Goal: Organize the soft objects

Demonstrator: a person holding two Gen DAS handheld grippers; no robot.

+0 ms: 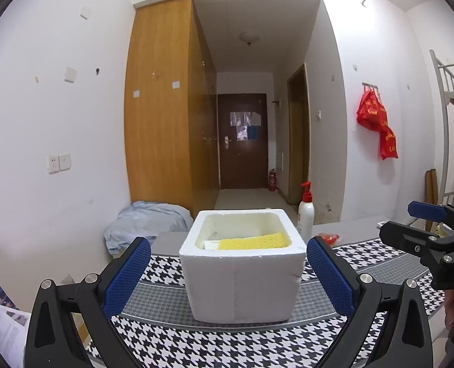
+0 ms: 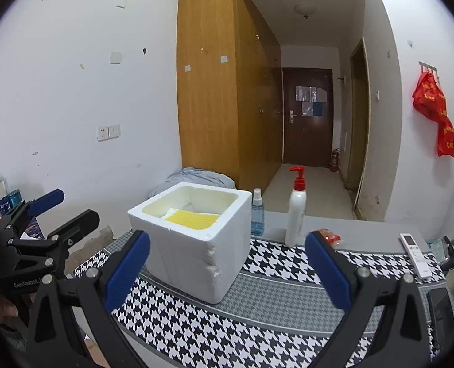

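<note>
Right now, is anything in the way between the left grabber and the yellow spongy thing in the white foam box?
Only the white foam box's own front wall. The yellow foam net lies inside, below the rim, so the open left gripper would have to go over the top. The opening looks uncovered.

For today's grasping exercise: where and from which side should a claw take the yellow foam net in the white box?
Come from above: the foam box walls enclose the yellow foam net. Pinch its raised near edge, which lies exposed against the wall nearest the open left claw.
</note>
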